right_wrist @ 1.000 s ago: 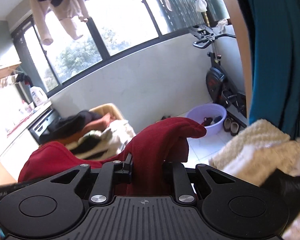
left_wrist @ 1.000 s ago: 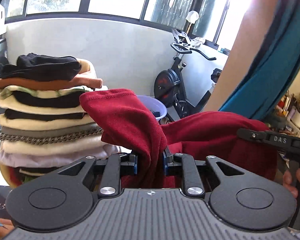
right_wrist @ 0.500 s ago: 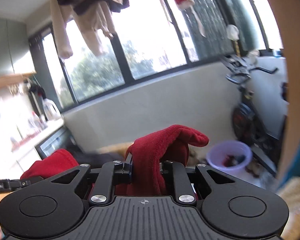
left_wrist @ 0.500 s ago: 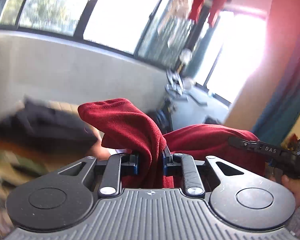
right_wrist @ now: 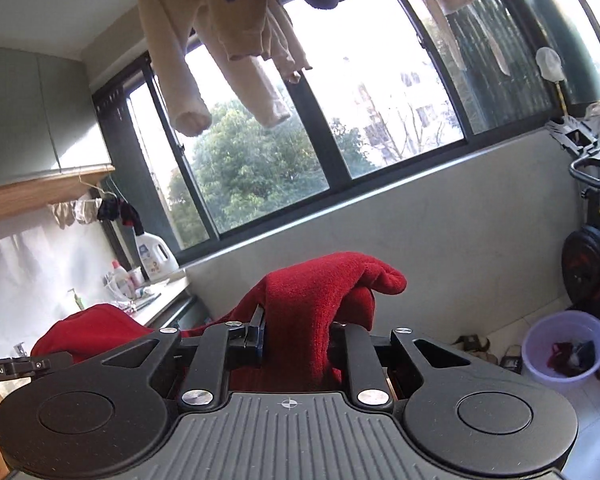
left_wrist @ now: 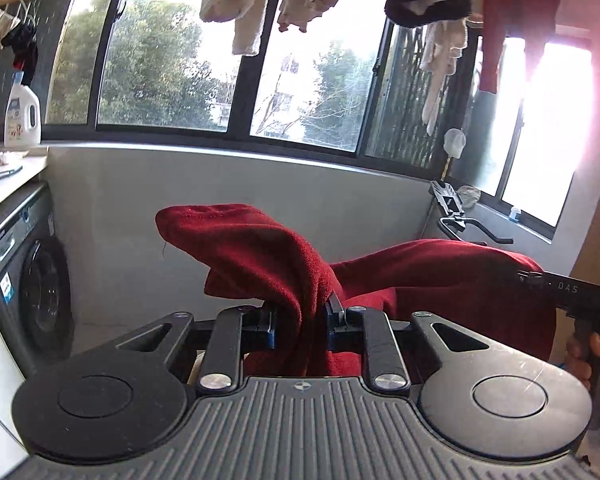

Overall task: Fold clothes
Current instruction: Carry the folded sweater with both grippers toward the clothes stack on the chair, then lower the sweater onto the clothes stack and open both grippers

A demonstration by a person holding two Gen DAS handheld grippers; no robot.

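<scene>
Sunlit windows (left_wrist: 160, 68) above a grey wall (left_wrist: 260, 184), washing machine (left_wrist: 24, 276) left, exercise bike (right_wrist: 592, 240) right.

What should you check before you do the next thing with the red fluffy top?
1. Left gripper clamped on the red garment: ok.
2. Right gripper clamped on it too: ok.
3. Garment spans between both grippers: ok.
4. Lower hem hanging free: cannot tell, hidden below.
5. Hanging laundry clear of the garment: ok.
6. Flat place to lay it: cannot tell.
</scene>
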